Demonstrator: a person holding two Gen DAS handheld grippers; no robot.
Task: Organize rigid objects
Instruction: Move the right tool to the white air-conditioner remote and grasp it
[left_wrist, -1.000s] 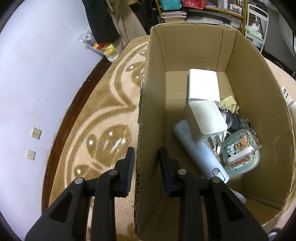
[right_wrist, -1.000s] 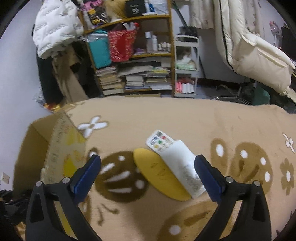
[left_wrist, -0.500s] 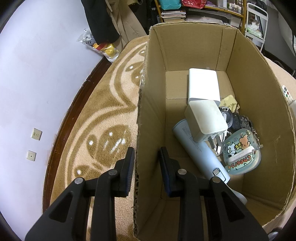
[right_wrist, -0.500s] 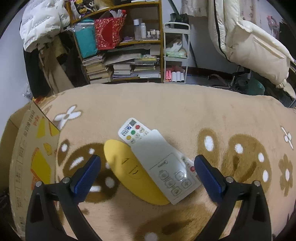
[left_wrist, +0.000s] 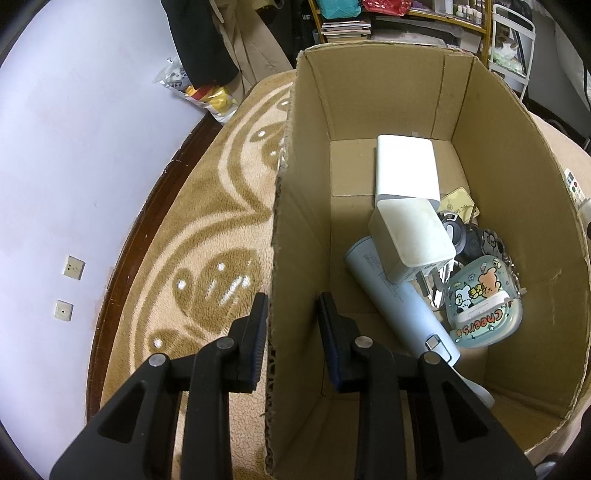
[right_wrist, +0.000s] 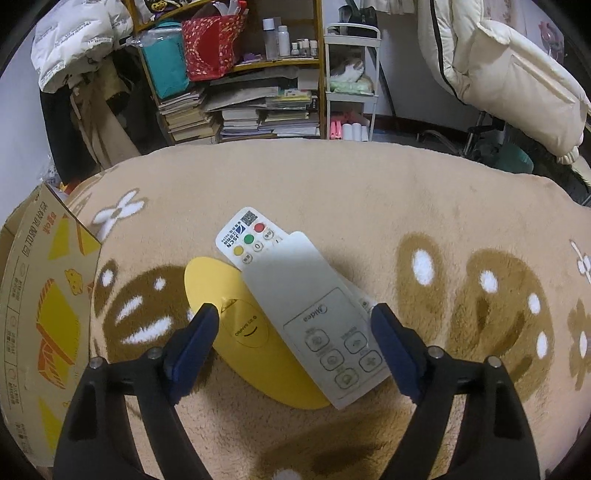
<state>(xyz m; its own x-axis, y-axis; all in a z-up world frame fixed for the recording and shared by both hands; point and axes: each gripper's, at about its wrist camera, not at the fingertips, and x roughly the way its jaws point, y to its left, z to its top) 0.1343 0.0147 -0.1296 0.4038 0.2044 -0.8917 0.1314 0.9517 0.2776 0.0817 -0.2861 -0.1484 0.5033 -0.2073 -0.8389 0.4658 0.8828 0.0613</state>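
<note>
Plastic, rigid and light by the look of it: grey remote (right_wrist: 317, 314) lying face up on the plush blanket (right_wrist: 332, 184), slanting across a white remote (right_wrist: 251, 236) and overlapping a yellow oval case (right_wrist: 255, 332). Probably smooth and somewhat slippery on the faces, so best pinched across the narrow width, at the long side edges near the button end, rather than on top. Showing a pale flat panel above, an outlined block of rounded buttons below, and a small printed brand name between. Resting well clear of the cardboard box (right_wrist: 40, 314), which is standing at the left edge of the right wrist view.

Right claw (right_wrist: 295, 339) hovering spread wide, one blue pad over the yellow case, the other just beside the grey remote's right edge, gripping nothing.

Left claw (left_wrist: 291, 325) straddling the box wall (left_wrist: 295, 258), pads standing apart on either side of it, not visibly pinching. Lying inside the box: white blocks (left_wrist: 406, 170), a pale blue bottle (left_wrist: 399, 302), a cartoon-printed case (left_wrist: 484, 314).
</note>
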